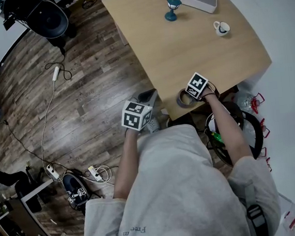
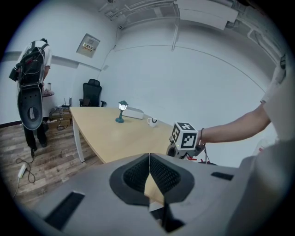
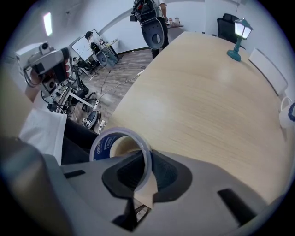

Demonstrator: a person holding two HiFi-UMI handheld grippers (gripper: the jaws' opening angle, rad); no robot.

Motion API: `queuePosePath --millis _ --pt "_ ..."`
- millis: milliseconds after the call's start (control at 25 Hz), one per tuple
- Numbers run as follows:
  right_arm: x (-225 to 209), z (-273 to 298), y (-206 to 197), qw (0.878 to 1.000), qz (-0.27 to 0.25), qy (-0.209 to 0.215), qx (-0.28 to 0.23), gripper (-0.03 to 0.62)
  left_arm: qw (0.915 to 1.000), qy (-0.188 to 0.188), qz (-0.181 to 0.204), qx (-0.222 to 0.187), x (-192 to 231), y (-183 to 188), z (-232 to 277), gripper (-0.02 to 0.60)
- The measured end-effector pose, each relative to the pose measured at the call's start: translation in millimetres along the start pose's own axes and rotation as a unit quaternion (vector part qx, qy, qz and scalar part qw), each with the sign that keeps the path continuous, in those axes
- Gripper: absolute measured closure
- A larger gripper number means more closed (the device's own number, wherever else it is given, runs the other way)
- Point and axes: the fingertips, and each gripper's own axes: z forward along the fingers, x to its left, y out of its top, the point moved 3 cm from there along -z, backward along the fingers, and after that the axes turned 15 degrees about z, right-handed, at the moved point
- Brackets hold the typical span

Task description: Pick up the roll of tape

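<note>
- At the near edge of the table, we are pinching the wall of the flat tape from above with the right gripper.
- Off the table, the left gripper is hanging closed, empty, the farther one.

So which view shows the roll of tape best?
Right gripper view: the roll of tape sits close, its wall between the right gripper's jaws. Head view shows it small, partly under that gripper. Left gripper view: hidden behind the gripper.

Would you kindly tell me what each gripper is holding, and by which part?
The right gripper pinches the roll of tape by its ring wall, one jaw inside the hole. The left gripper holds nothing.
</note>
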Motion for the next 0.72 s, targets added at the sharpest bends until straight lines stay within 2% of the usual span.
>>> queuePosePath --millis 320,720 --pt "5.8 -2.2 2.4 1.0 0.012 0.01 -0.019 0.548 1.0 -0.001 0.002 0.006 -0.8 -3.4 -2.0 0.575" --pt "13.8 -23.2 19.2 0.996 0.022 0.026 -0.08 0.549 0.9997 -0.005 0.011 0.02 -4.4 -3.9 3.2 0.575"
